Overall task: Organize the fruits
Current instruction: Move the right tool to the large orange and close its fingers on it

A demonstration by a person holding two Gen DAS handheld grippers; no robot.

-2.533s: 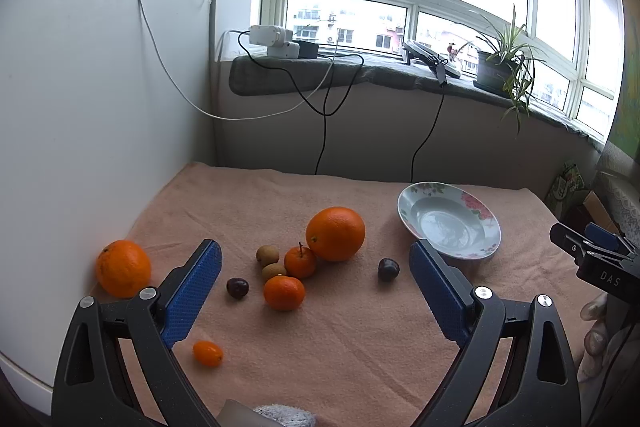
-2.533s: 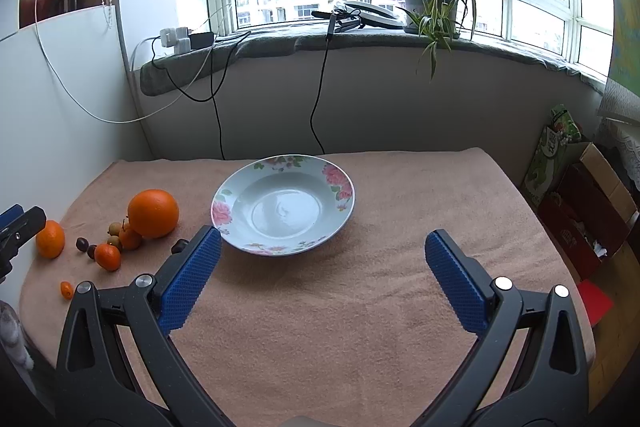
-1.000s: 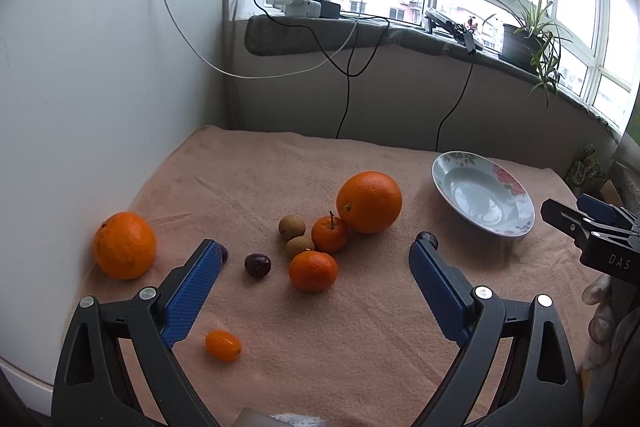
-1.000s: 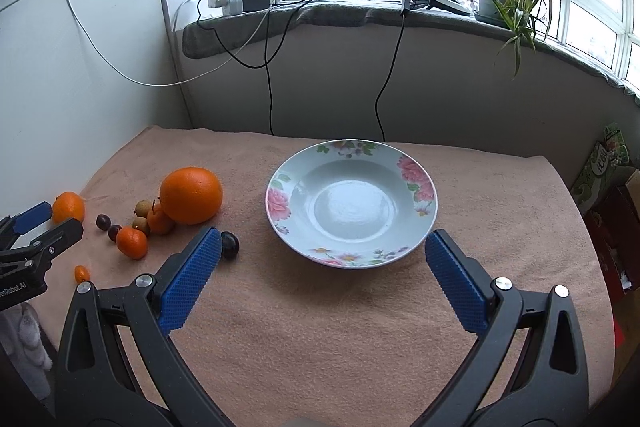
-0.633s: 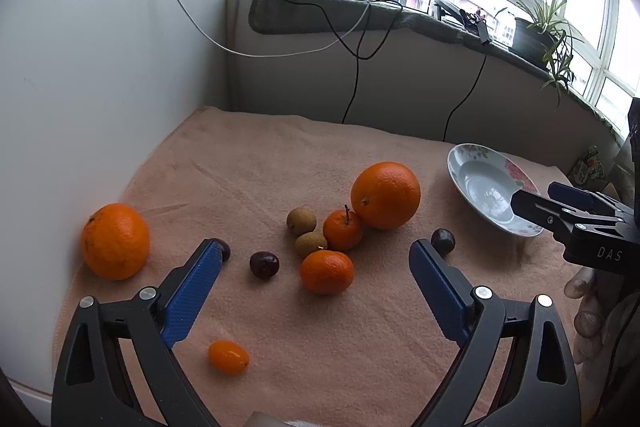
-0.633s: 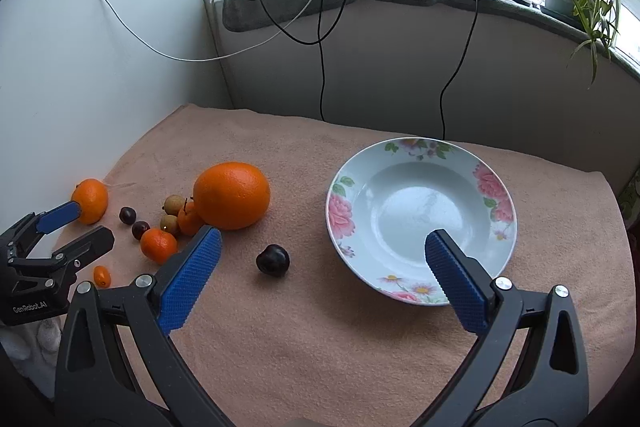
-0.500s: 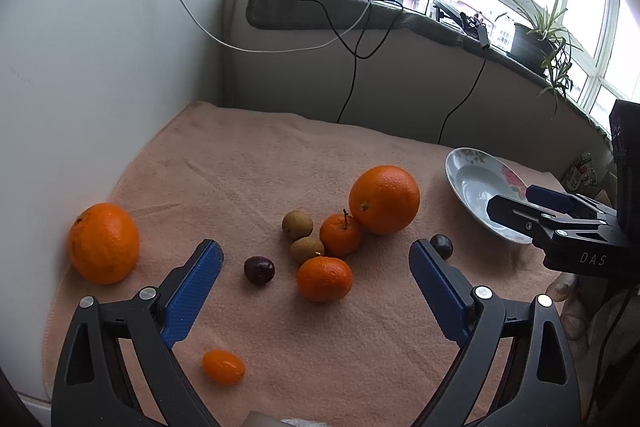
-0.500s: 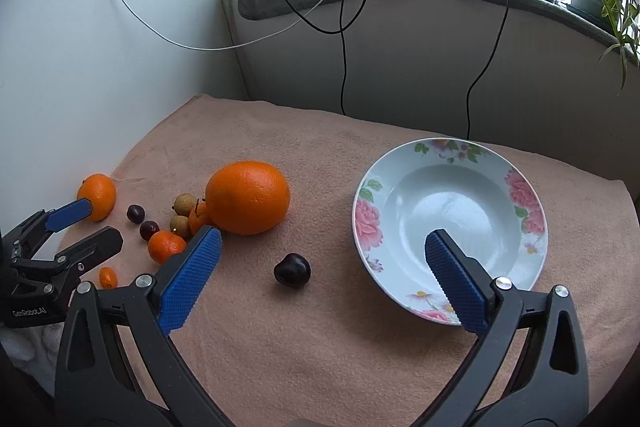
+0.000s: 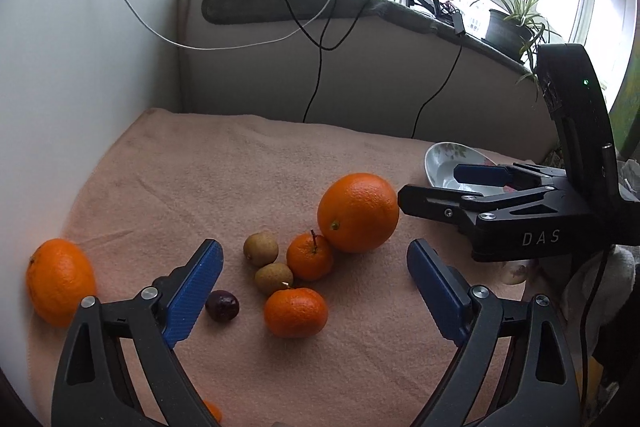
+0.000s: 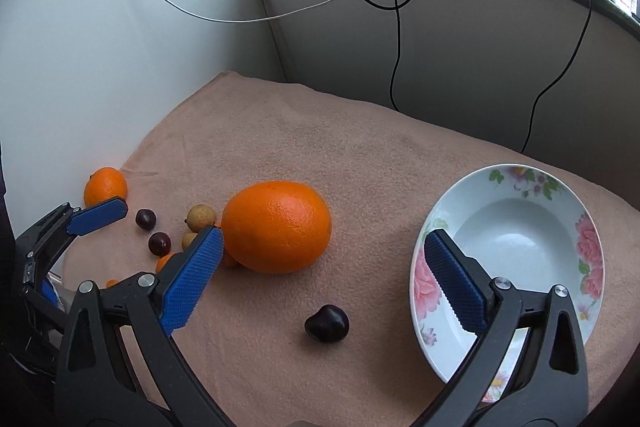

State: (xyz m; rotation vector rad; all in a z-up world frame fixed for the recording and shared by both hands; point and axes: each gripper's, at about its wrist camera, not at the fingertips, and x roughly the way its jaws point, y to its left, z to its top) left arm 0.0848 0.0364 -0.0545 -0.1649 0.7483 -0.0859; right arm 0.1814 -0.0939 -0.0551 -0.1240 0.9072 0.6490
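A big orange lies mid-cloth, with two small mandarins, two brown longans and a dark cherry beside it. Another orange sits by the white wall. A lone dark cherry lies between the big orange and the empty flowered plate. My left gripper is open, low over the small fruits. Over the lone cherry my right gripper is open too, its left pad close to the big orange.
A peach cloth covers the table. A white wall panel bounds the left side, a low wall with dangling cables the back. A tiny kumquat lies near the front left edge. A potted plant stands on the sill.
Both grippers moved forward and down toward the fruit cluster. The right gripper swung left from over the plate to the big orange and lone cherry. Both stayed open; no fruit moved.
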